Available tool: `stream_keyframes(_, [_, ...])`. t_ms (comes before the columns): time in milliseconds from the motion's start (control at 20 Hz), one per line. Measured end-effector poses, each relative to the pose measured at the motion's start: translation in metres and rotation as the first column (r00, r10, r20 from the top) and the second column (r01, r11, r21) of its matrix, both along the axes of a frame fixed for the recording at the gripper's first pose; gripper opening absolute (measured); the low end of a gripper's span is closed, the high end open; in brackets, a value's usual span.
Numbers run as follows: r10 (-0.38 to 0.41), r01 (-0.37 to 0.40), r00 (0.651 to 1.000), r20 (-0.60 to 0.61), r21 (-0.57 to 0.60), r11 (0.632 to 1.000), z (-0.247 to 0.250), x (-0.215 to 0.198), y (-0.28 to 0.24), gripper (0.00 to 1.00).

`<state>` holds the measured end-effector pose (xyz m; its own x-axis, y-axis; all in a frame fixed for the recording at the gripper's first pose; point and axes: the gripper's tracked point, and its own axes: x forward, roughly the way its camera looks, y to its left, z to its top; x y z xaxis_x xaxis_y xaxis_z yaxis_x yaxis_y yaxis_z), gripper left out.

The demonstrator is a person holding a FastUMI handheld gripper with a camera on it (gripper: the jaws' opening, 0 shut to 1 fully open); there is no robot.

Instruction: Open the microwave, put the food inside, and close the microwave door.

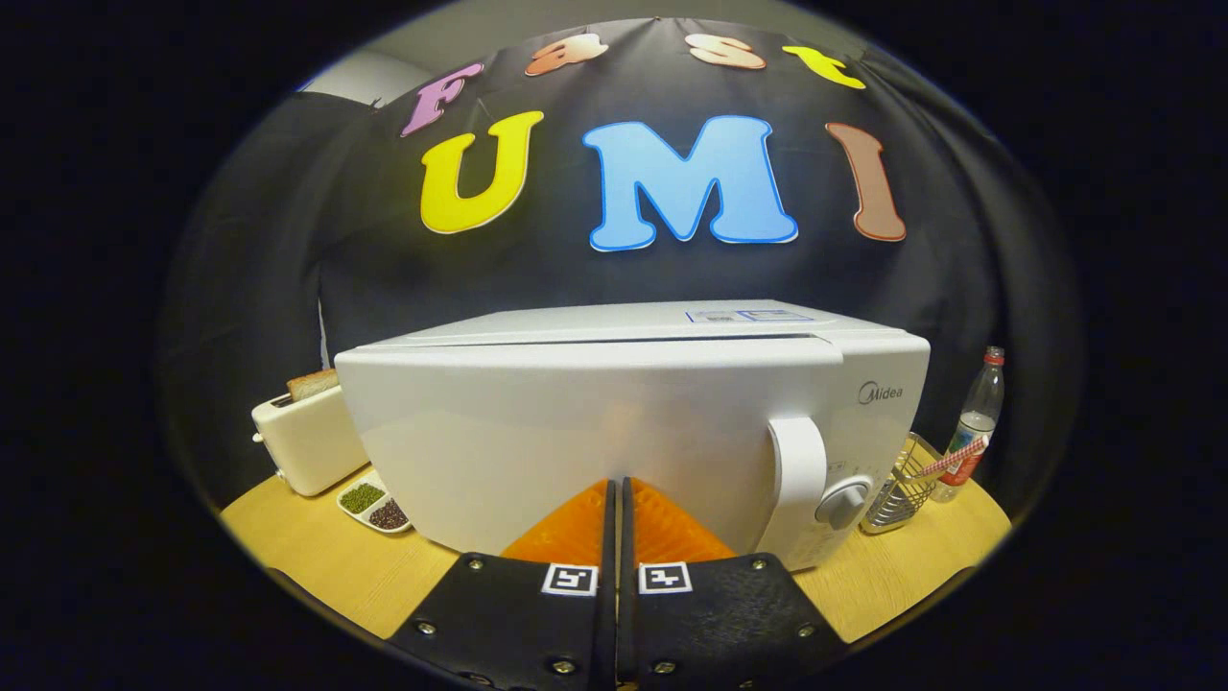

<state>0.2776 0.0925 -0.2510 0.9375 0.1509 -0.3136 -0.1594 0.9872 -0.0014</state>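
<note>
A white microwave [633, 422] stands on the wooden table straight ahead, and its door [576, 432] is very nearly shut, with a thin gap along the top edge. My gripper [616, 485] is shut, its fingers pressed together with nothing between them, and the tips rest against or just short of the lower middle of the door. The door's white handle [798, 480] rises to the right of the fingers, with a round knob [842, 503] beside it. What is inside the microwave is hidden.
A cream toaster [309, 437] with a slice of bread stands left of the microwave. A small white dish [376, 506] with green and dark beans lies before it. On the right are a wire rack [902, 489] and a clear bottle [974, 422].
</note>
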Motion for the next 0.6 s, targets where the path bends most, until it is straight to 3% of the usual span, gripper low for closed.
stream_keyframes(200, [-0.015, 0.015, 1.000, 0.021, -0.021, 1.000, 0.001, 0.013, -0.002, 0.01])
stream_keyframes(400, [-0.032, 0.032, 0.999, -0.030, 0.017, 0.999, -0.001, 0.003, 0.002, 0.01])
stream_keyframes(600, [-0.046, 0.045, 0.999, -0.001, -0.017, 0.999, 0.026, -0.024, -0.003, 0.02])
